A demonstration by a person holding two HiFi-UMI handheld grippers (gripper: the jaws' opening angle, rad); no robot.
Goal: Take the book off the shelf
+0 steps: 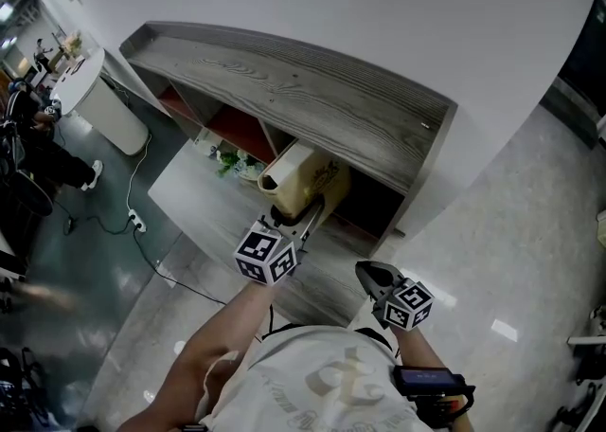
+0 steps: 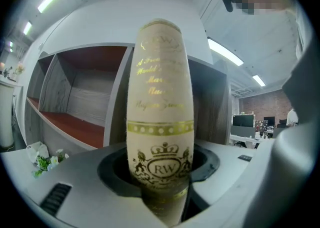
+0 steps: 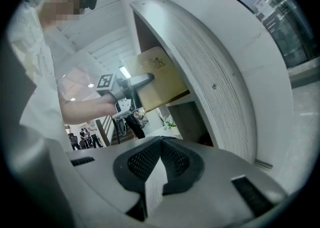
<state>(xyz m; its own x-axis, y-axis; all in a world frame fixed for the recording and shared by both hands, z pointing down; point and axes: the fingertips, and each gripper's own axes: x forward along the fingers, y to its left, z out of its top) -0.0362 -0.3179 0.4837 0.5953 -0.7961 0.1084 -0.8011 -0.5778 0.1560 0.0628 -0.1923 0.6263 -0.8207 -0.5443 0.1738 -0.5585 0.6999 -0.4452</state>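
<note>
A cream book (image 1: 301, 179) with gold print sticks out of the grey wooden shelf (image 1: 312, 89), tilted, in front of a dark compartment. My left gripper (image 1: 308, 212) is shut on its lower end. In the left gripper view the book's spine (image 2: 160, 112) stands upright between the jaws, which press on both sides of it. The right gripper view shows the book (image 3: 155, 79) partly outside the shelf (image 3: 225, 72), with the left gripper (image 3: 135, 84) on it. My right gripper (image 1: 367, 272) hangs lower right, apart from the shelf, shut and holding nothing (image 3: 159, 144).
The shelf has red-lined compartments (image 2: 75, 122) to the left of the book. A small flowering plant (image 1: 227, 160) stands on the white platform (image 1: 189, 198) below. A white round counter (image 1: 95, 89) and a floor cable (image 1: 142, 222) lie at the left. A curved white wall backs the shelf.
</note>
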